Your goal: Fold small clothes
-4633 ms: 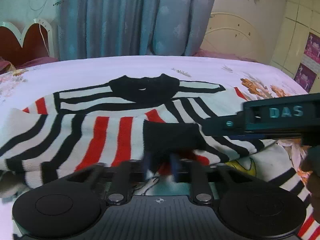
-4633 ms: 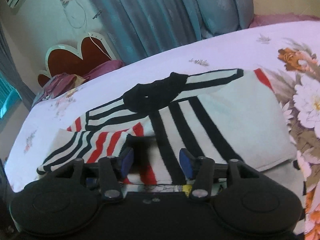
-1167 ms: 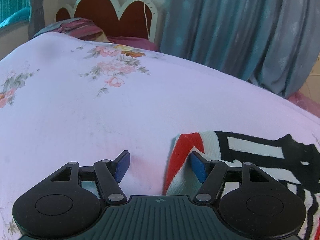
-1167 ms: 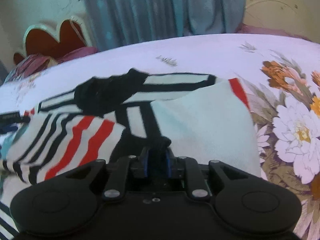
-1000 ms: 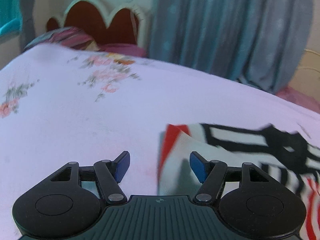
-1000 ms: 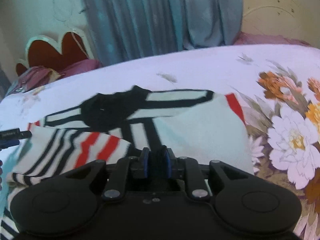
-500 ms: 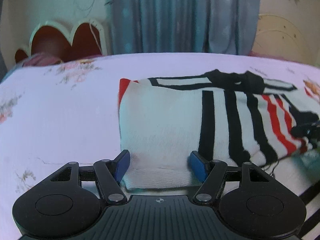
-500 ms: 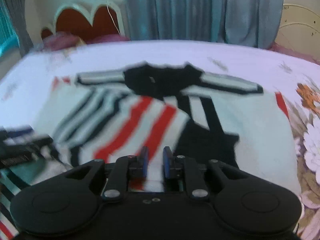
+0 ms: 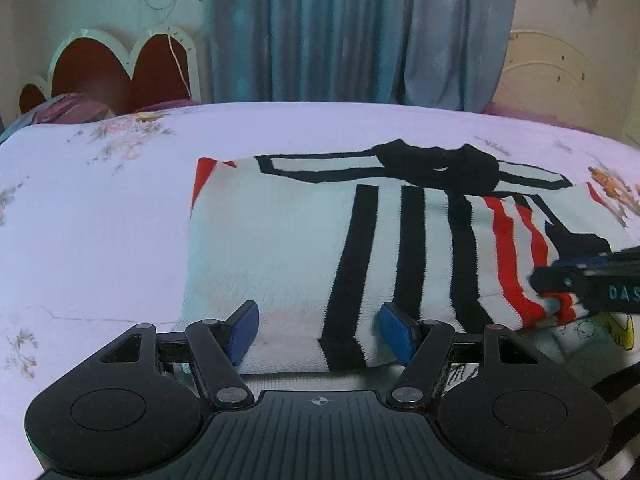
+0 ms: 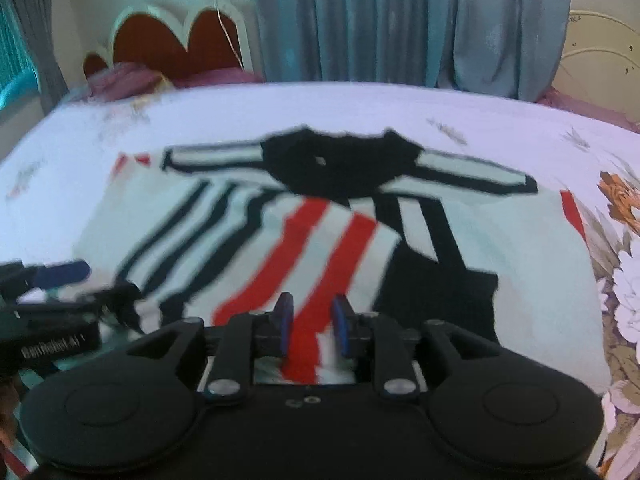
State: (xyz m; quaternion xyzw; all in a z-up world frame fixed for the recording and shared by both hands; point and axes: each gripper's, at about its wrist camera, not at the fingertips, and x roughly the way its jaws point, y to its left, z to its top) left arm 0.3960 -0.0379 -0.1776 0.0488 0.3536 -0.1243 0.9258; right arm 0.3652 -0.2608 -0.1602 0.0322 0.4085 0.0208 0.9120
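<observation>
Striped sweater (image 9: 304, 240) on bed, hem between left hand-held gripper (image 9: 318, 330) pads

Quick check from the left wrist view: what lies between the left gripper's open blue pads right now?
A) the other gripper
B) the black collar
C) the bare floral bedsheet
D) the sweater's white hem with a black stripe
D: the left gripper straddles the near hem of the striped sweater, white knit with one black stripe between its pads.

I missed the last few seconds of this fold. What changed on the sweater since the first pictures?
The striped sleeve was carried across the sweater and now lies on its body. The right gripper, clamped on the sleeve cuff a second ago, is opening, cloth still between its jaws. The left gripper let go and stands open at the hem. The collar stayed put.
</observation>
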